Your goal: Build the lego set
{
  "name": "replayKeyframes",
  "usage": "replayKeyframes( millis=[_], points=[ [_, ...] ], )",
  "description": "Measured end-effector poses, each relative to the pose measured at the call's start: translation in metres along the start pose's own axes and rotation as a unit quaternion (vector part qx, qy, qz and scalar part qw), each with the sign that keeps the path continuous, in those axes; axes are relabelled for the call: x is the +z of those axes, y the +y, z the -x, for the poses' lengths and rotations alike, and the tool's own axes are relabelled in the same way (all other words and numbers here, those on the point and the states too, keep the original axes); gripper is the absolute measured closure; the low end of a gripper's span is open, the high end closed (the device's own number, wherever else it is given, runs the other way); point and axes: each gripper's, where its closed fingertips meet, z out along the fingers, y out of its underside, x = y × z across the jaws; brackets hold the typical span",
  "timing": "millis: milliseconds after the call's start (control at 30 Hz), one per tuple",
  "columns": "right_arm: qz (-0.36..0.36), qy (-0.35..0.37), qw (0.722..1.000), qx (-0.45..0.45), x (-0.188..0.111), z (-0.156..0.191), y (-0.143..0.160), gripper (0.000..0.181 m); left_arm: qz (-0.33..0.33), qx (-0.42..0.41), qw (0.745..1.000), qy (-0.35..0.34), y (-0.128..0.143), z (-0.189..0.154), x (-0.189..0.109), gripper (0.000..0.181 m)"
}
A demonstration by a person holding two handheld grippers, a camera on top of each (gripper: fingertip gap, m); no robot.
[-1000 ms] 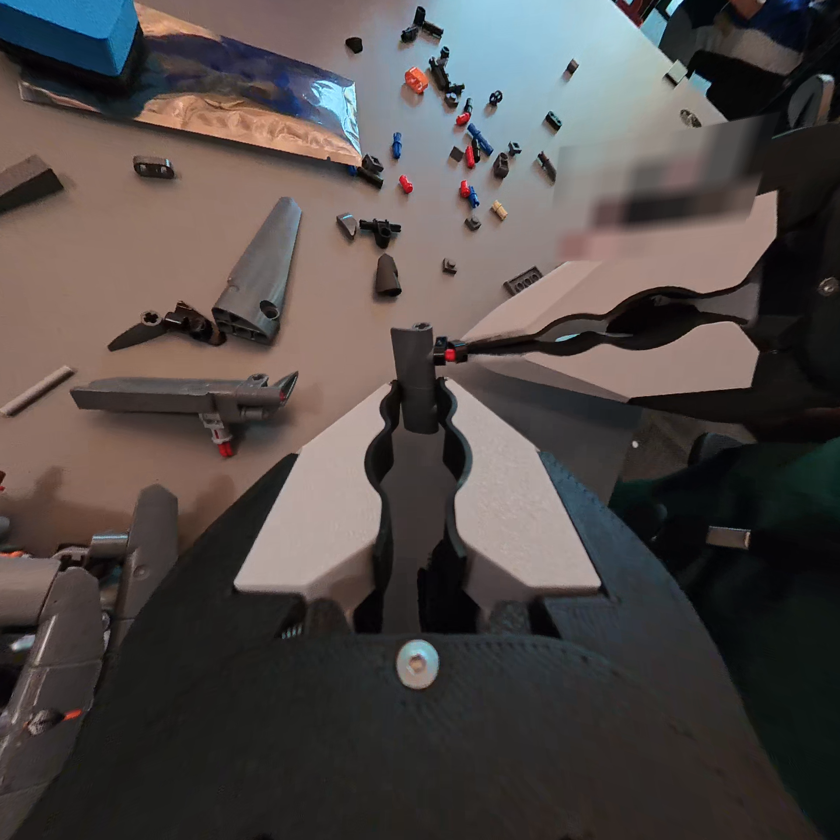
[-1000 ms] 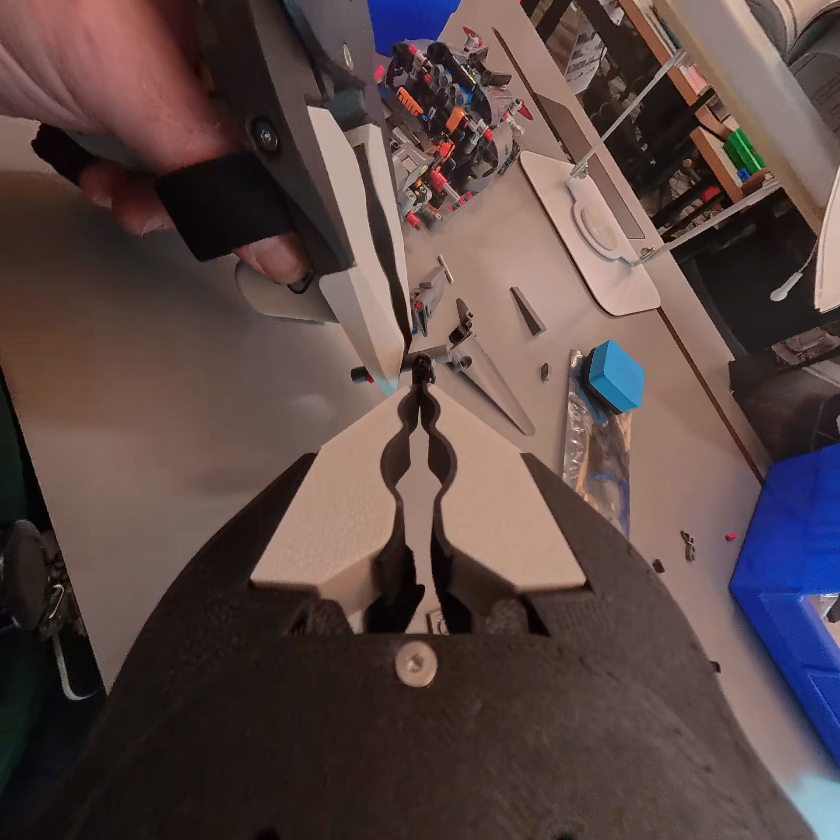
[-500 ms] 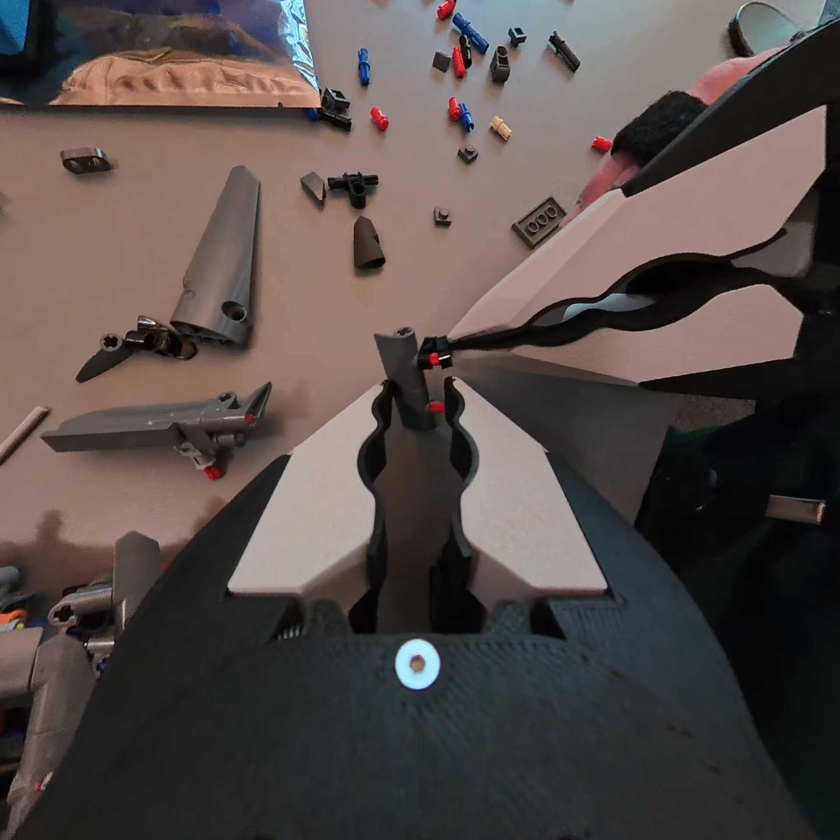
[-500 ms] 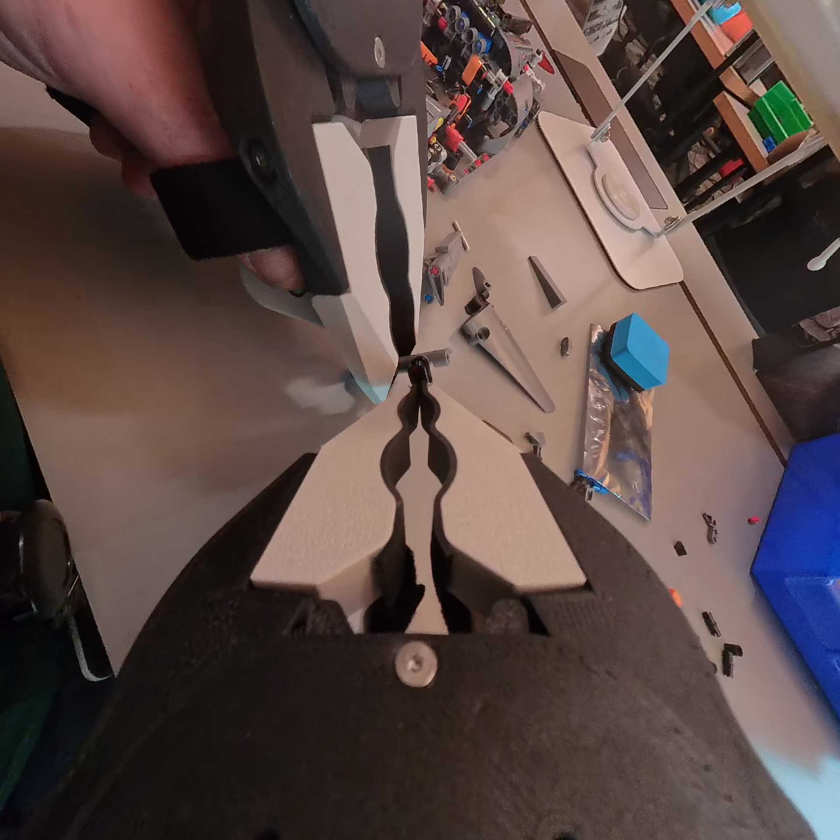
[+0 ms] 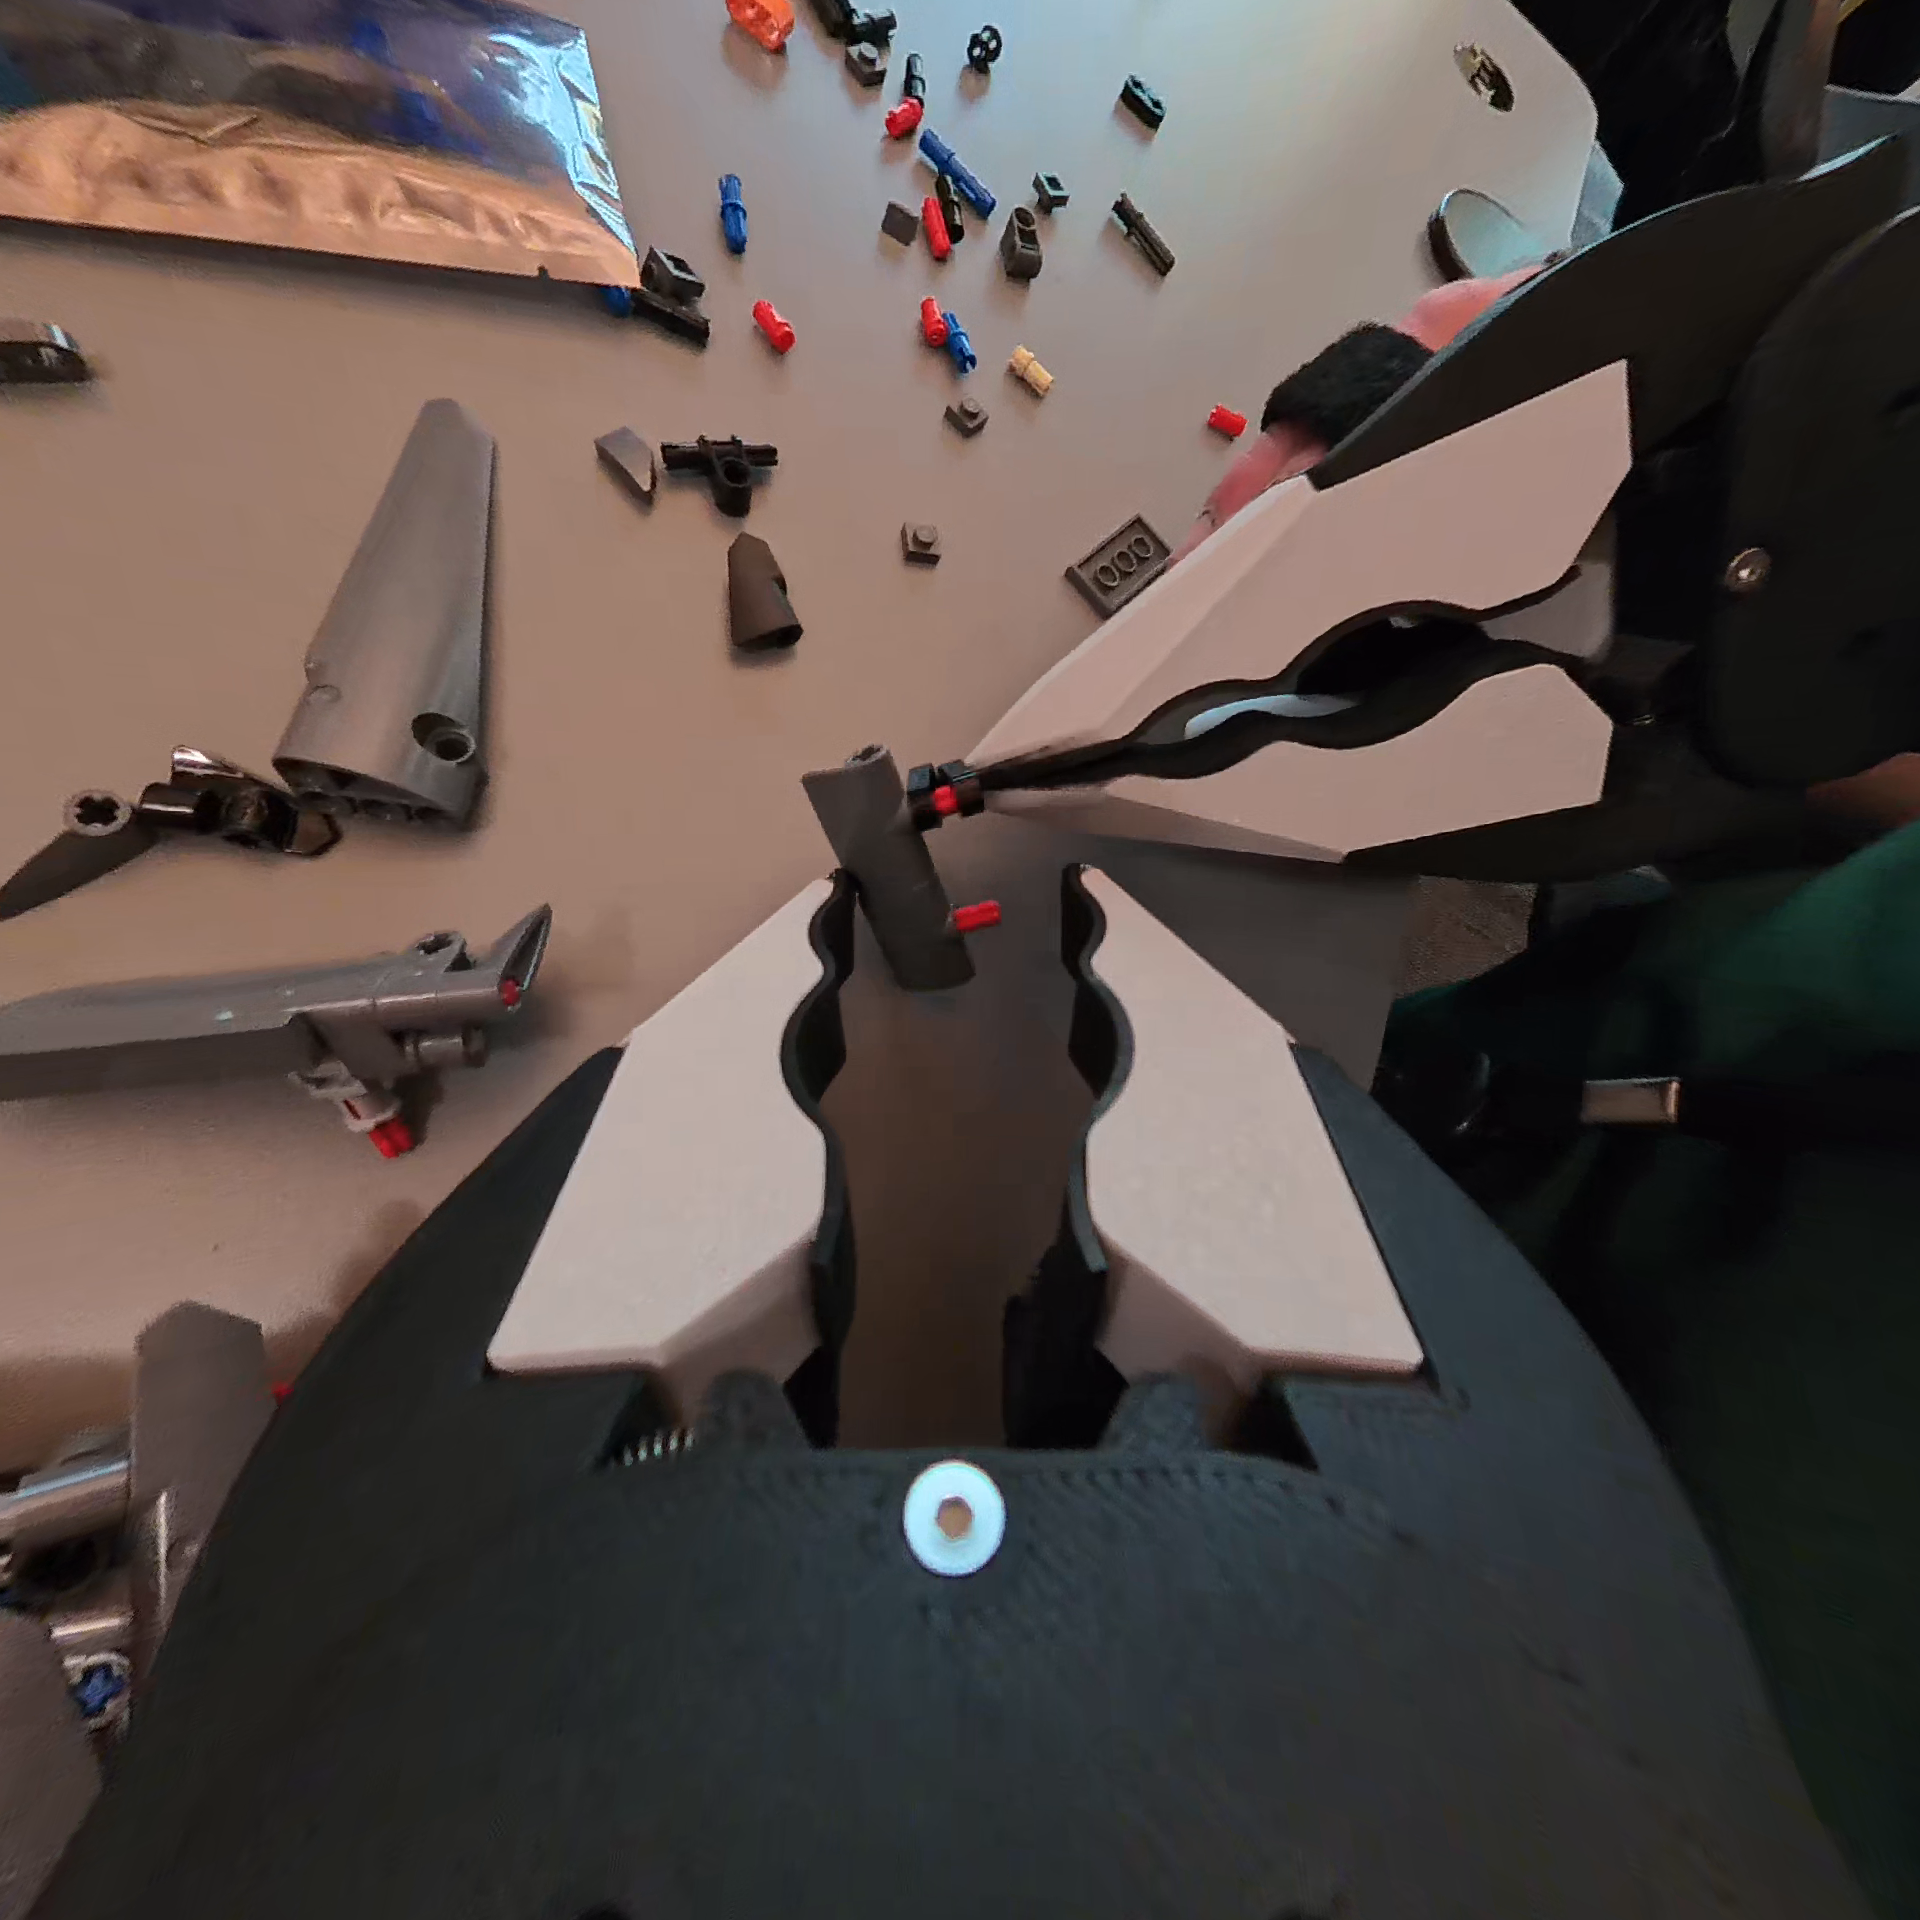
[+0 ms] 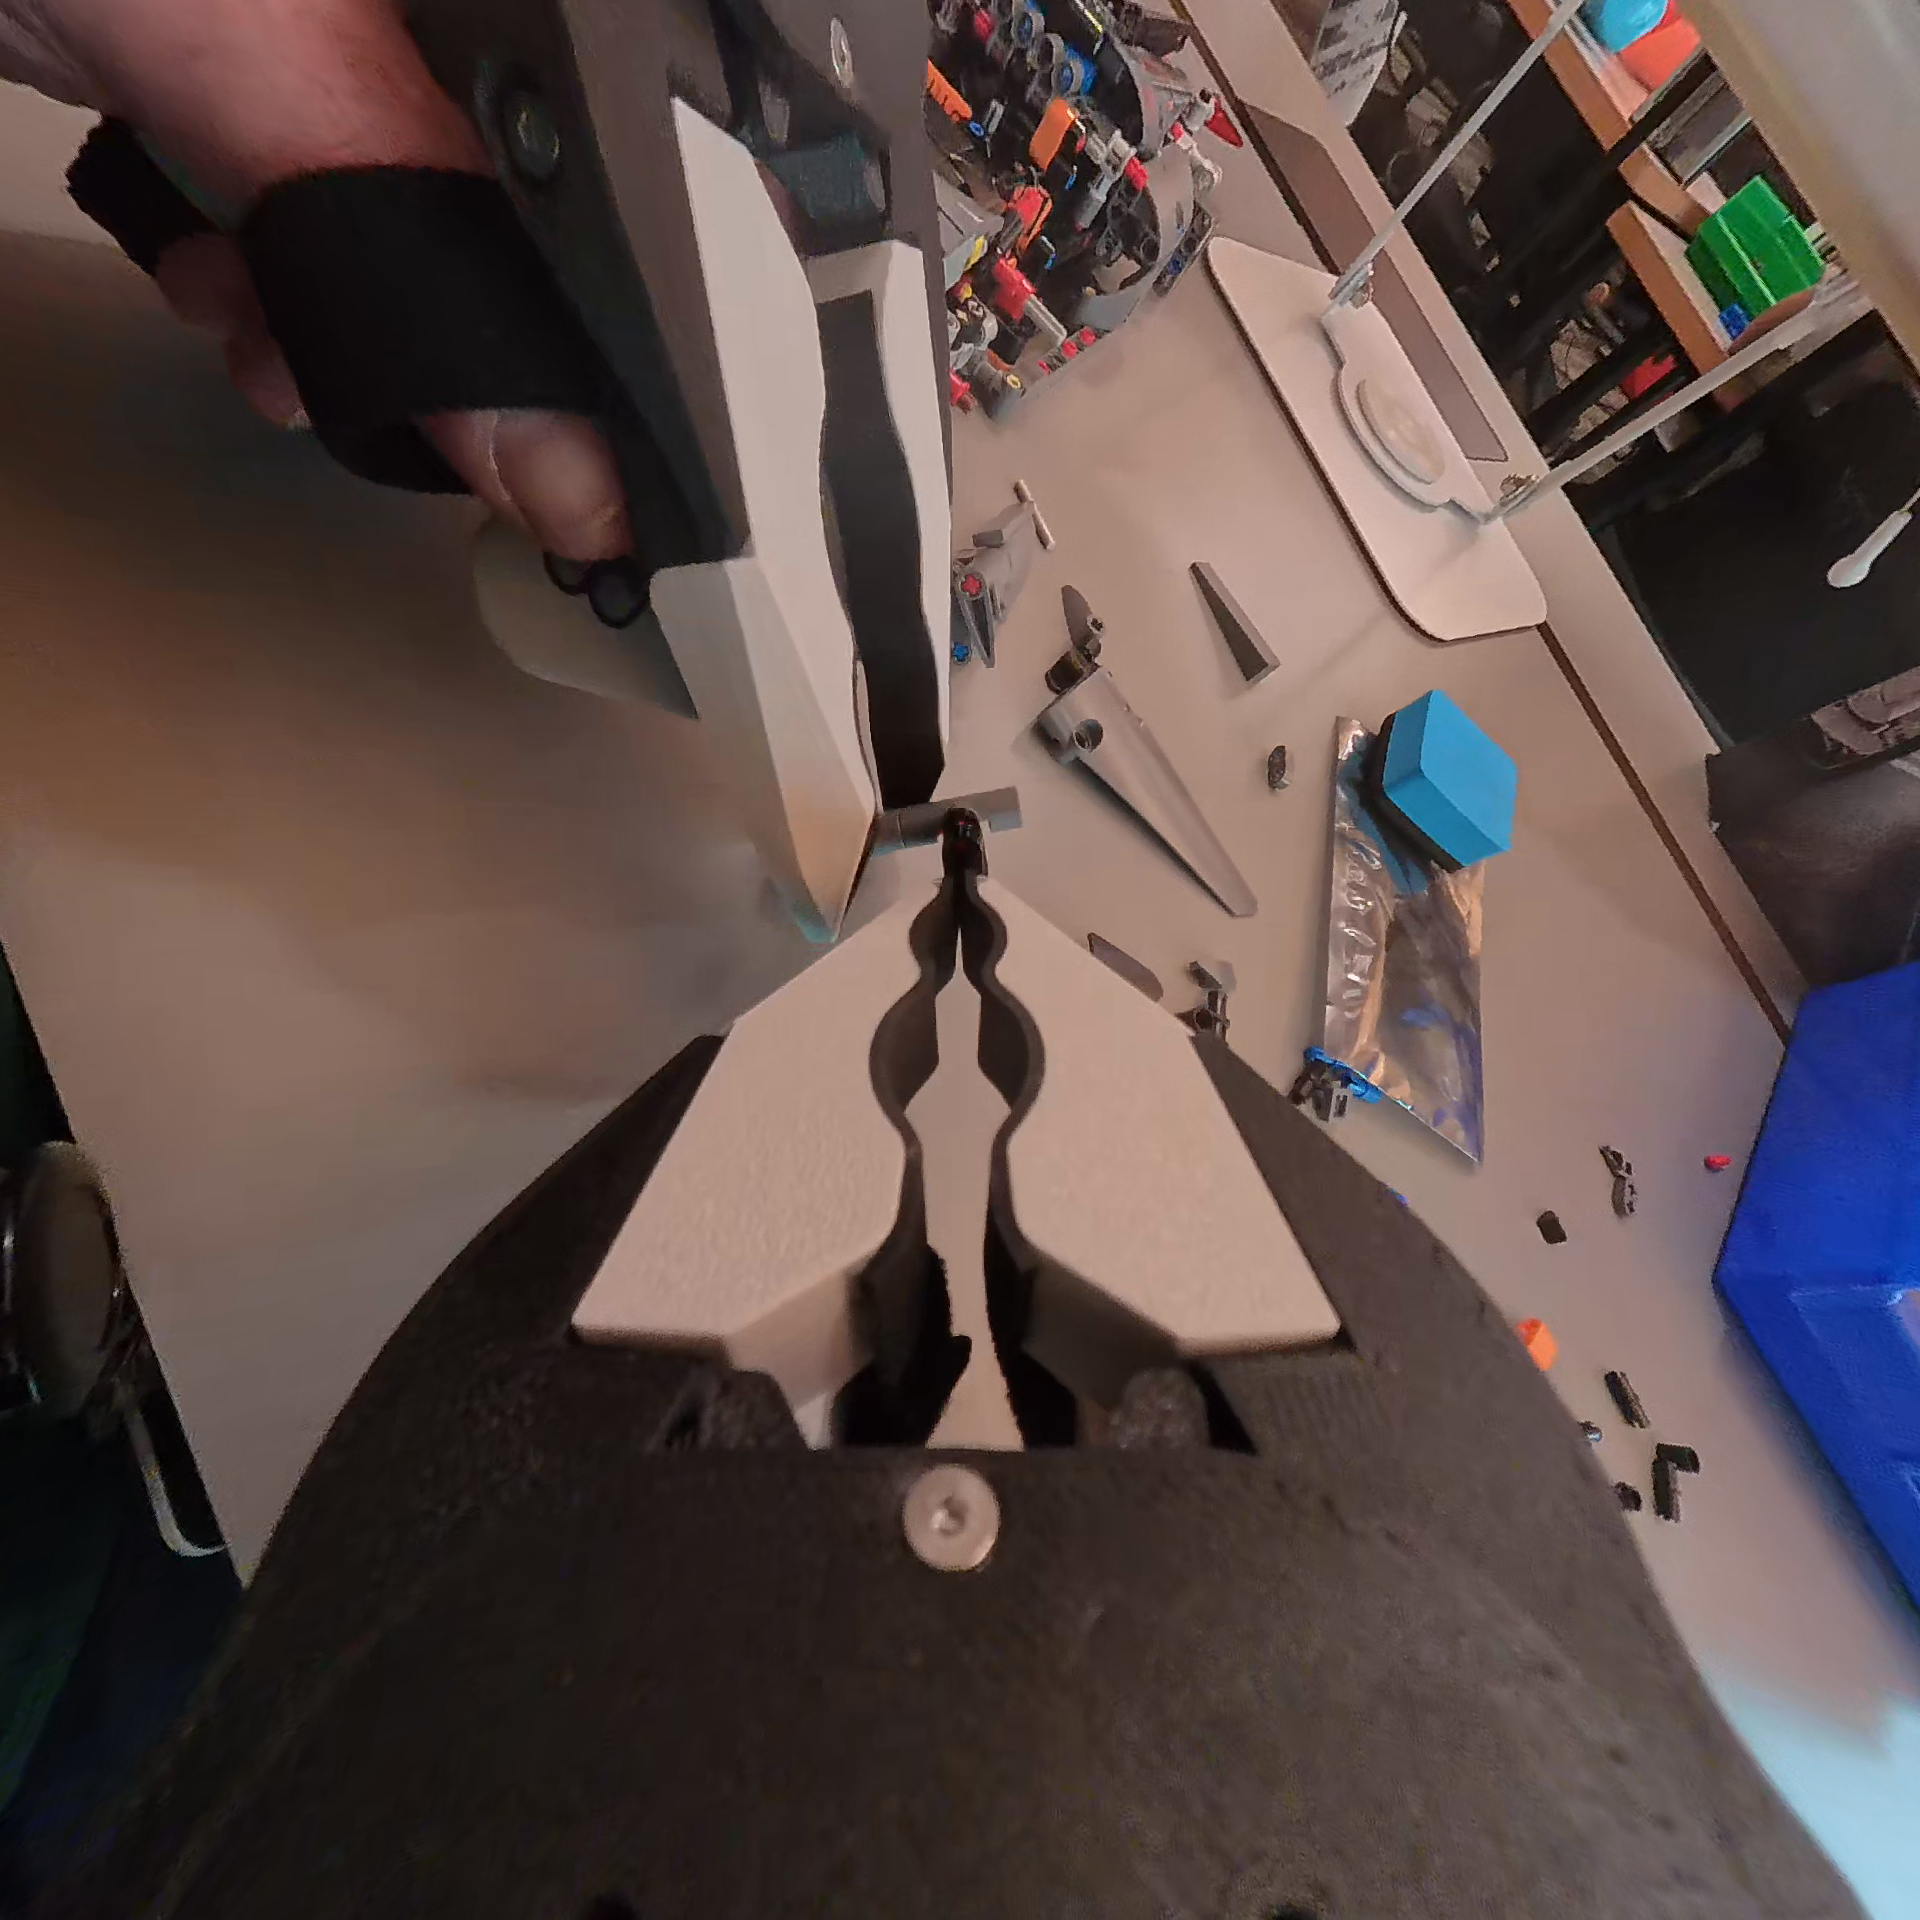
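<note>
Dim warm light, soft shadows, glare on the foil bag [image 5: 312, 156], wide-angle bending, blurred edges

A dark grey tubular connector [image 5: 891, 871] is seen tilted, its top leaning left, above the table. A small black piece with a red pin [image 5: 941, 798] is plugged into its upper right side, and a second red pin [image 5: 975, 915] projects lower down. Loose red, blue and black pins [image 5: 940, 208] are scattered farther off, and a long grey tapered panel [image 5: 400, 623] lies flat to the left.
</note>
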Motion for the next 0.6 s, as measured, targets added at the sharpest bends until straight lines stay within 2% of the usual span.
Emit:
replayKeyframes(
  millis=[167, 400, 467, 600],
  points=[
    [0.000, 0.001, 1.000, 0.001, -0.001, 0.000, 0.002, 0.181, -0.018, -0.004, 1.000, 0.010, -0.005, -0.001, -0.002, 0.140],
    [0.000, 0.004, 1.000, 0.002, 0.001, 0.000, 0.004, 0.181, -0.028, 0.014, 0.999, -0.003, -0.011, -0.002, -0.001, 0.155],
    [0.002, 0.001, 1.000, 0.002, 0.002, 0.001, 0.006, 0.181, -0.006, 0.021, 0.999, -0.030, -0.005, 0.006, 0.002, 0.160],
    [0.010, -0.001, 1.000, 0.017, 0.001, 0.000, 0.011, 0.181, 0.004, 0.014, 1.000, -0.024, -0.001, 0.005, 0.003, 0.164]
  ],
)
